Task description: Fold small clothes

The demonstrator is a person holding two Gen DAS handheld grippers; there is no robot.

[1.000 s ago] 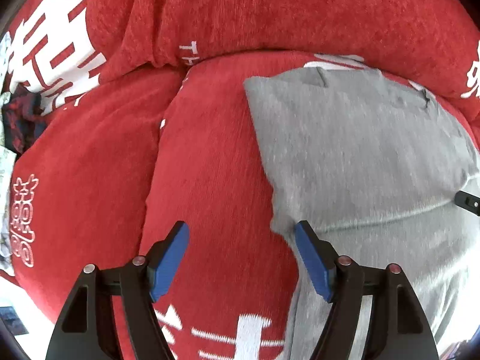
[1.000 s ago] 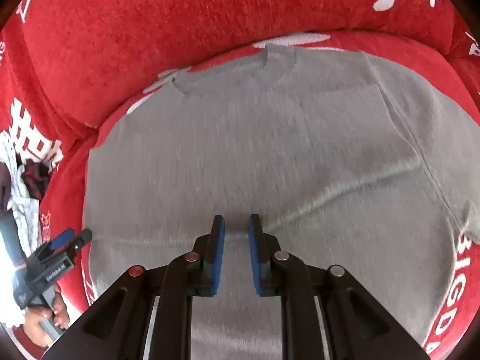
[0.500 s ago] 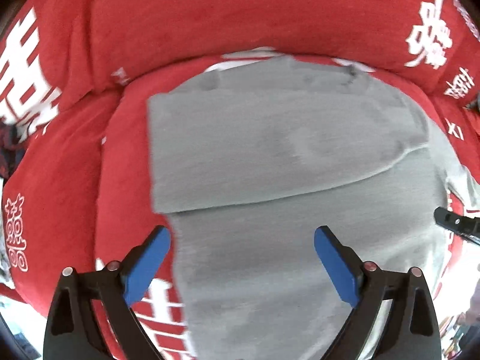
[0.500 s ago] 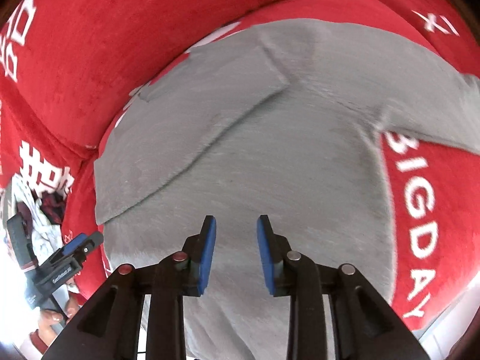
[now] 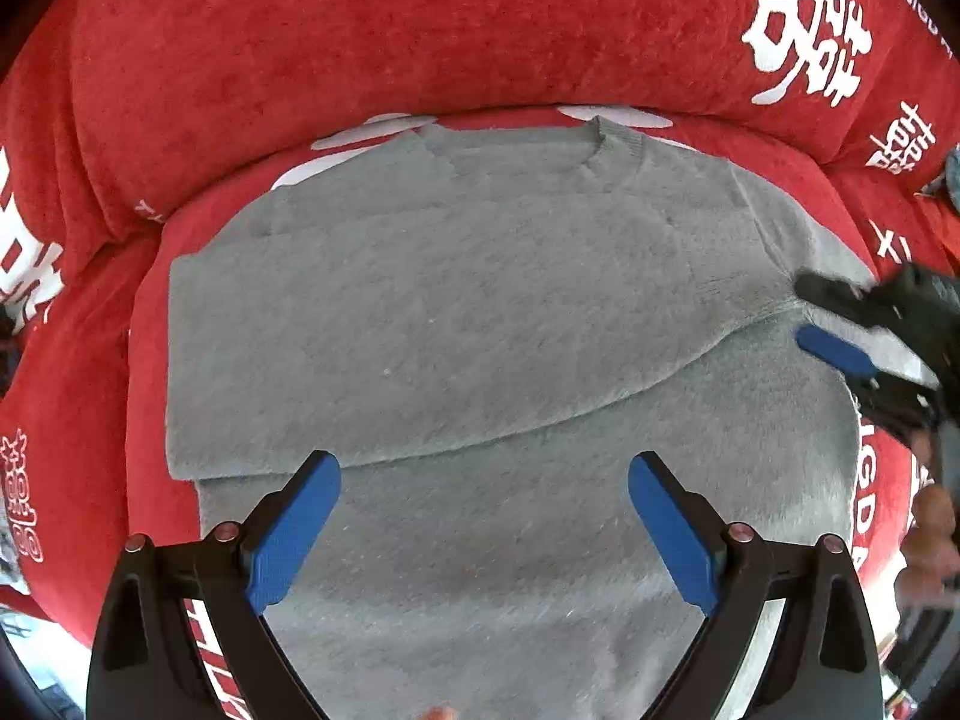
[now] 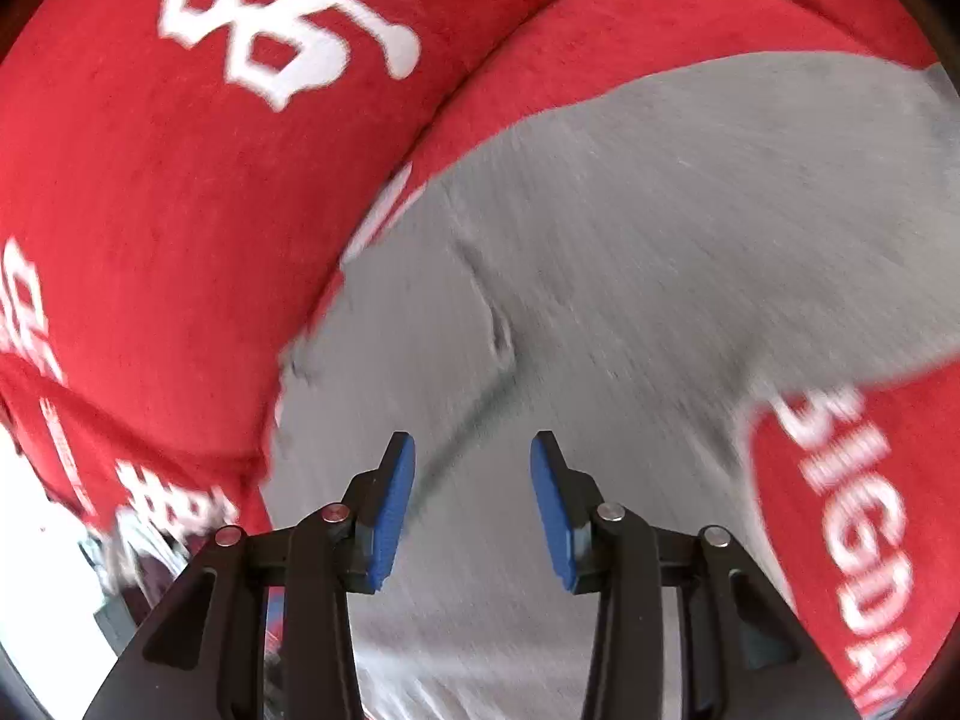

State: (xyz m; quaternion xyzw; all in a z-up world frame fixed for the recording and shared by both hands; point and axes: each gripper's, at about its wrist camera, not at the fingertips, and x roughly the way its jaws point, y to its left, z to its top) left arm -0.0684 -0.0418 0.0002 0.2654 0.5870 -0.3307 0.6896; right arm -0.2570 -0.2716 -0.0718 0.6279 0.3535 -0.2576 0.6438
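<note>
Red sofa [image 5: 372, 42] surrounds gray shirt [image 5: 480, 312]; left tongs [image 5: 483, 534] wide, right tongs [image 6: 472, 510] seemingly empty, widening.

one grey sweater [image 5: 480, 324], two hand-held grippers

A red plush sofa cover [image 5: 420, 42] fills most of both views. In the left wrist view its back cushion runs across the top of the frame, with a large white Chinese character [image 5: 804, 30] printed at the upper right and smaller white characters [image 5: 900, 144] just below it. More white print [image 5: 24, 276] shows at the left edge. In the right wrist view the same kind of white character [image 6: 288, 18] sits at the upper left, and white letters reading "BIGDAY" [image 6: 864, 528] run down the red seat cushion [image 6: 798, 480] at the lower right. The lower left corner there is blurred; I cannot tell what lies in it.
</note>
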